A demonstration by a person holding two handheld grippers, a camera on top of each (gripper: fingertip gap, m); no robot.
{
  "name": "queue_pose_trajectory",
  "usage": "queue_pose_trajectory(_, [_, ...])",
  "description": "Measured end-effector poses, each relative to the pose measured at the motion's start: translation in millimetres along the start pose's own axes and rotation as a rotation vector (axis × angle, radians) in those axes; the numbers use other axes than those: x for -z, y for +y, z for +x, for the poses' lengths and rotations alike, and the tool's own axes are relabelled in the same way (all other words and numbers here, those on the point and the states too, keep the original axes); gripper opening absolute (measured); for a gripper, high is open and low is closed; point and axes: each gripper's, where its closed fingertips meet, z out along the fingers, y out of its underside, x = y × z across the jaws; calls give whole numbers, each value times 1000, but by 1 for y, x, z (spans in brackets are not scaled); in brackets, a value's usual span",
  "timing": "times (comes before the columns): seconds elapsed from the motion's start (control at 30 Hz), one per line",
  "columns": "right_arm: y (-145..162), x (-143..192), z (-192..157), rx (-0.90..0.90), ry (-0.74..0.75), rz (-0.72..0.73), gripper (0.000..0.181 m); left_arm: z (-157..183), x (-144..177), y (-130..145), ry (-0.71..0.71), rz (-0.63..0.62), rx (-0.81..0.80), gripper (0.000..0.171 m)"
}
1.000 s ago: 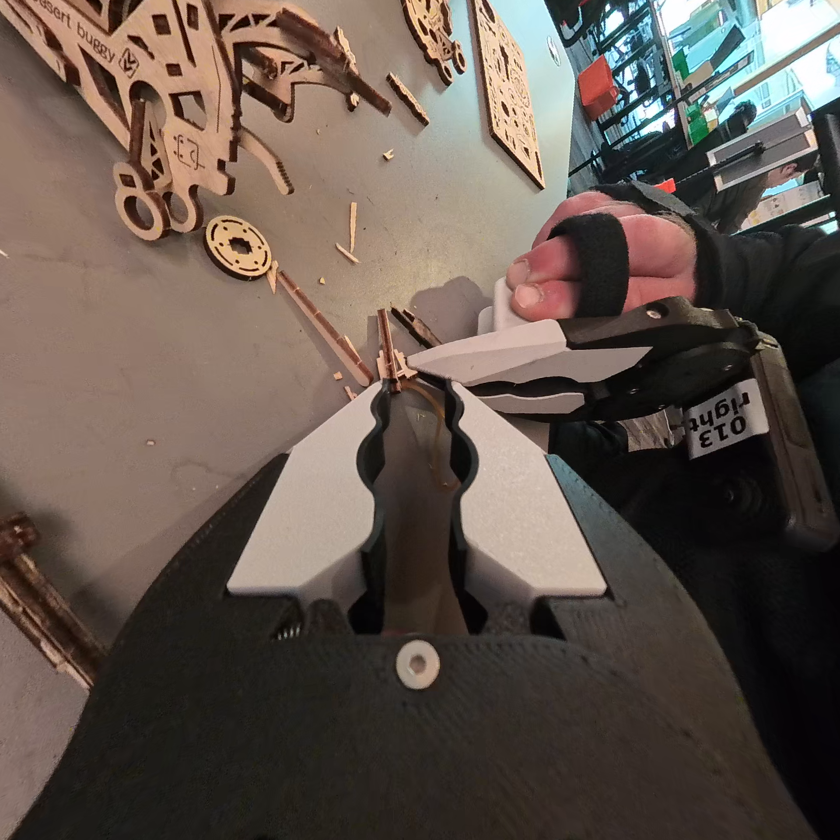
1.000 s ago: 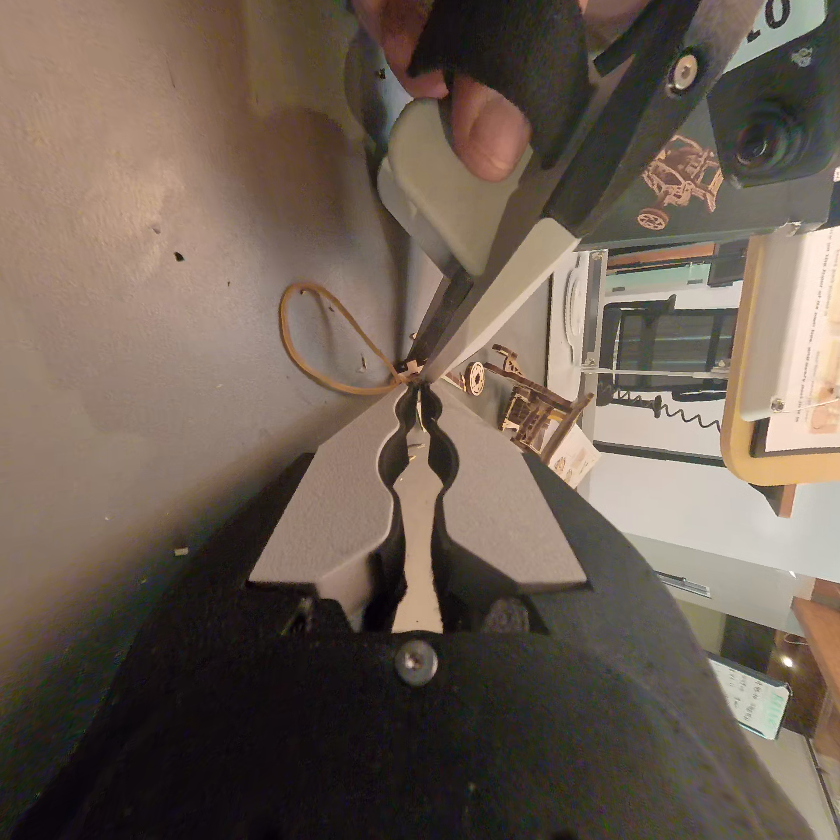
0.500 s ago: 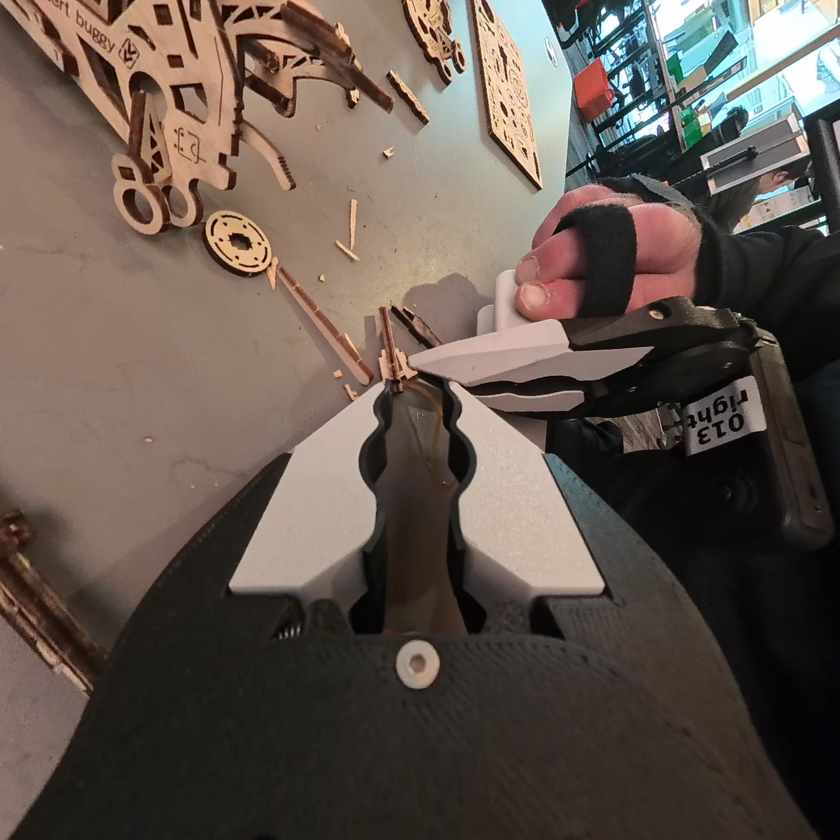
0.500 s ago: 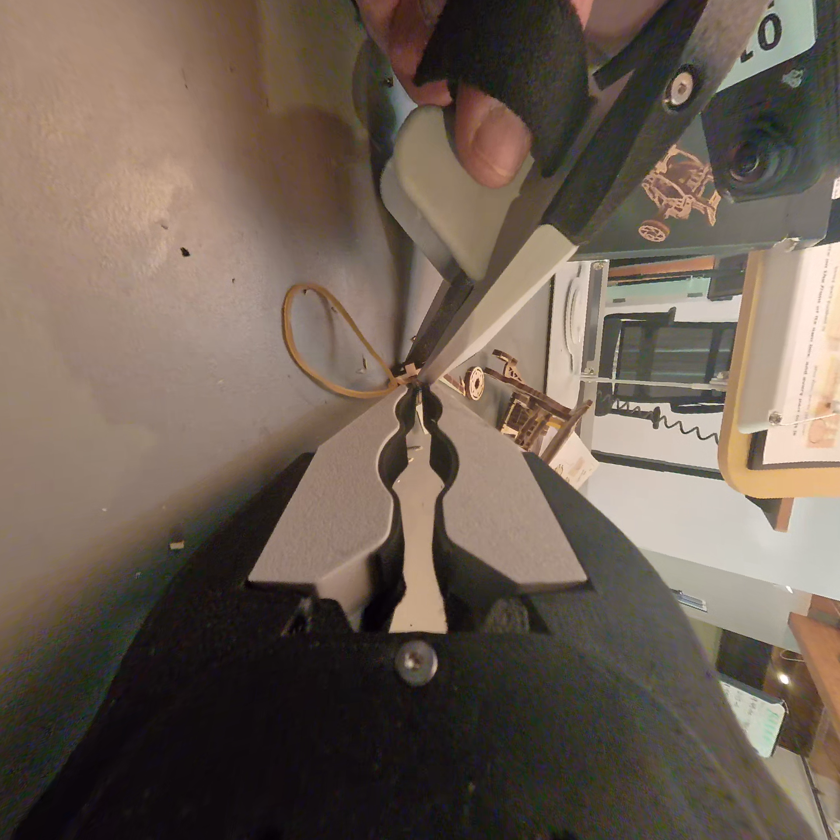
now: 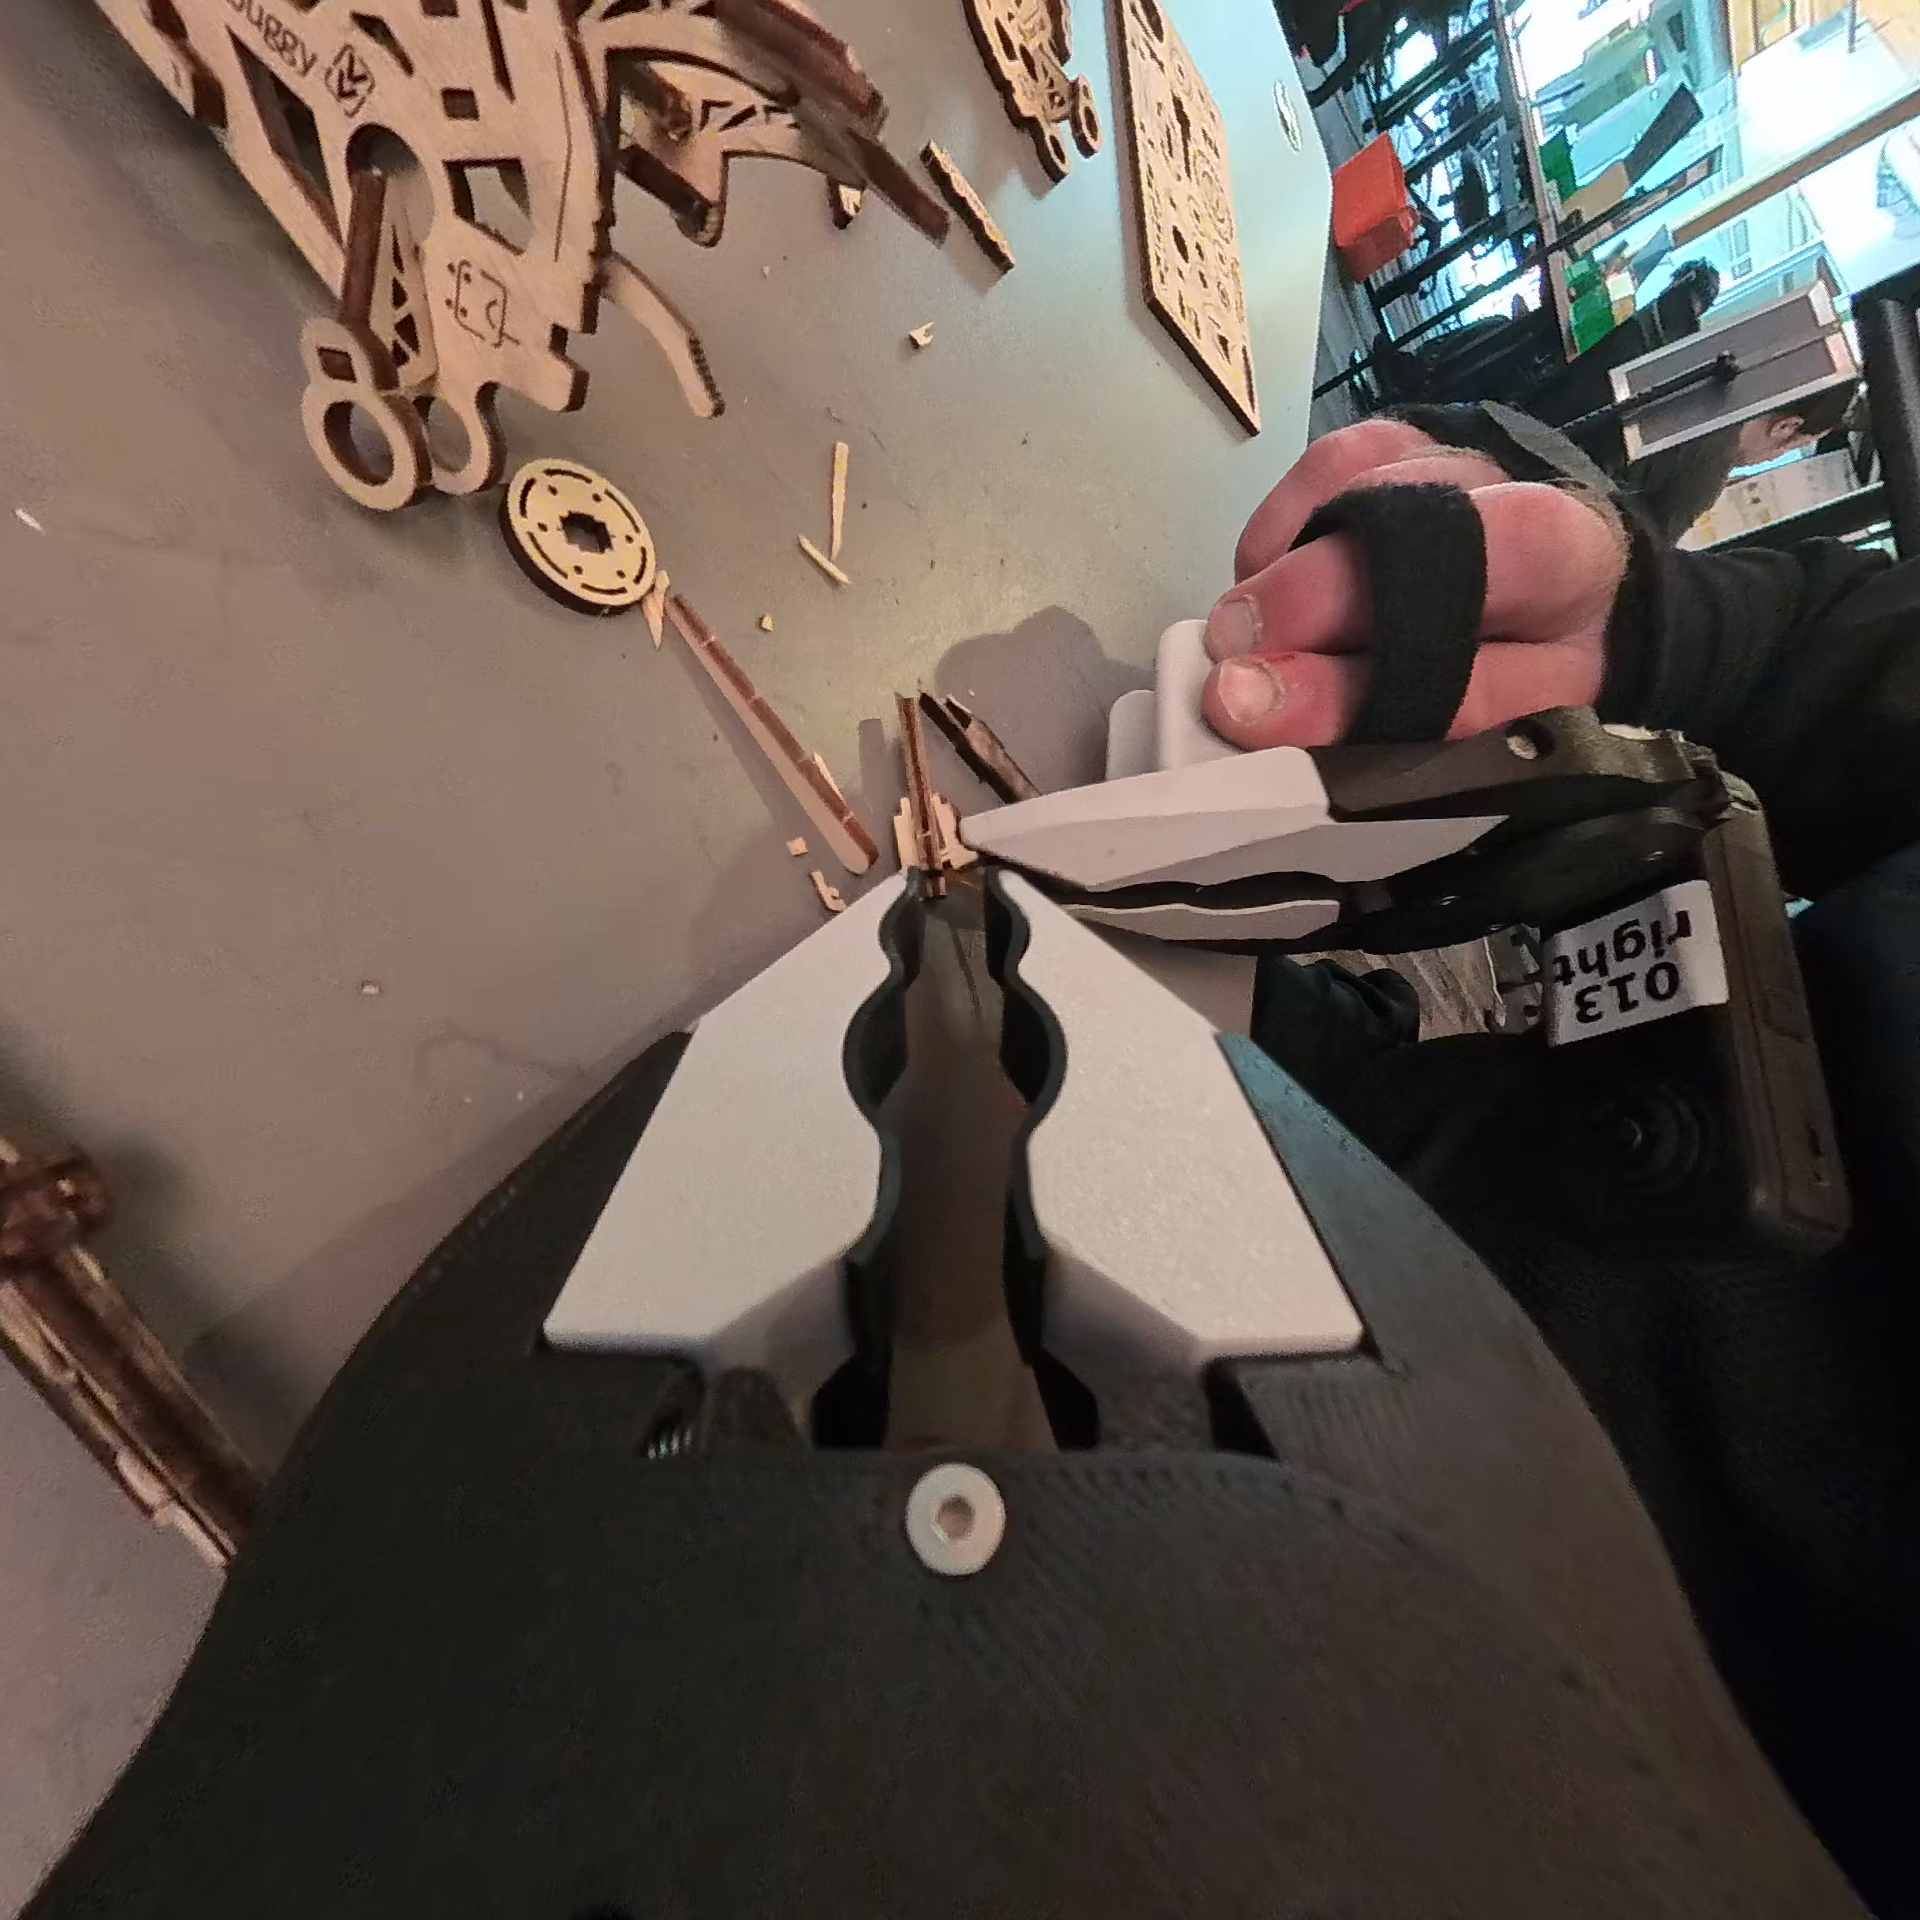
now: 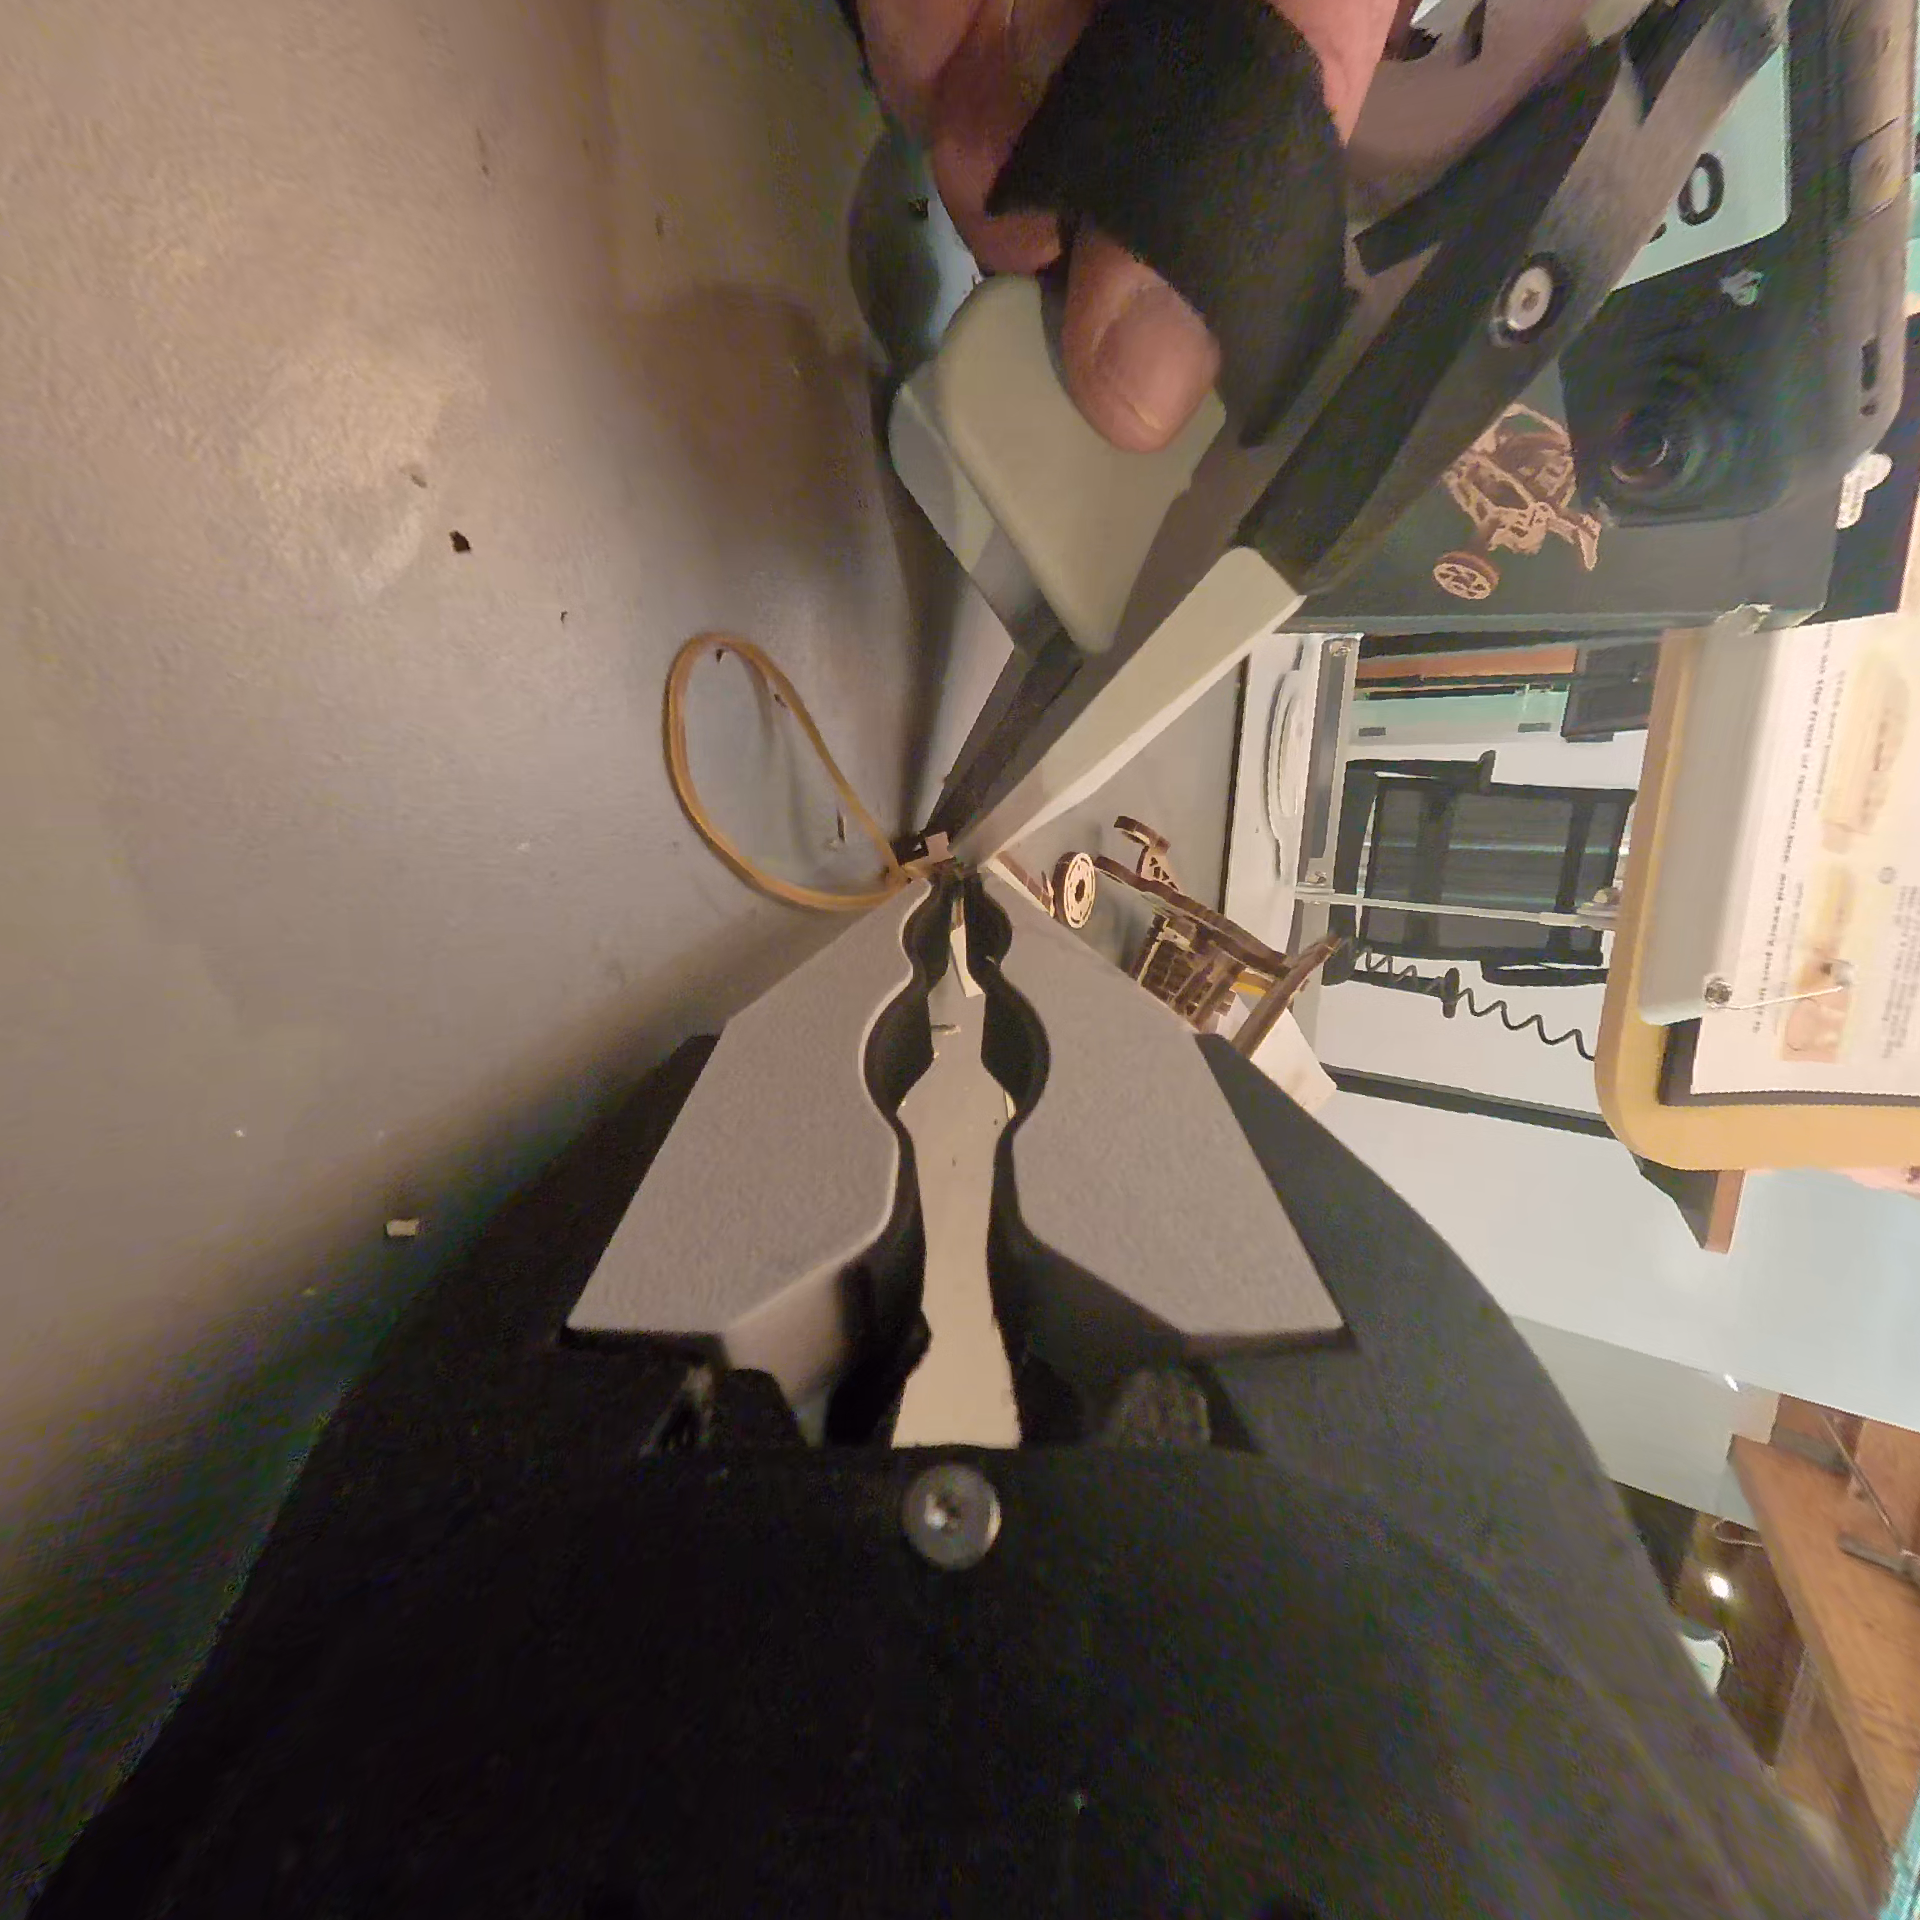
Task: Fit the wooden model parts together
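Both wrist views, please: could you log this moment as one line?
left claw: shut on small wooden part | right claw: shut on rubber band | tips meeting above table

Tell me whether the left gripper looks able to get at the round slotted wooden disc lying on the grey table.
Probably yes, once freed. The round slotted wooden disc lies flat in the open with nothing over it, ahead and left of the left gripper. But that gripper seems shut on a small wooden part and must release it first.

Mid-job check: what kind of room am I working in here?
Probably a workshop or lab bench: a grey tabletop strewn with pale laser-cut plywood model sheets and offcuts, a clipboard of printed assembly instructions, and storage racks with coloured bins behind.
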Motion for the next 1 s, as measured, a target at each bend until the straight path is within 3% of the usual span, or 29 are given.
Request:
queue_pose_trajectory(0.13, [0, 0, 0, -7, -2, 8, 0, -4, 0, -1, -30, 1, 6, 1])
queue_pose_trajectory(0.43, [-1, 0, -1, -17, -6, -8, 0, 0, 0, -1, -11, 6, -10, 9])
queue_pose_trajectory(1.0, [-2, 0, -2, -27, 9, -2, 1, -3, -1, 0, -61, 13, -45, 5])
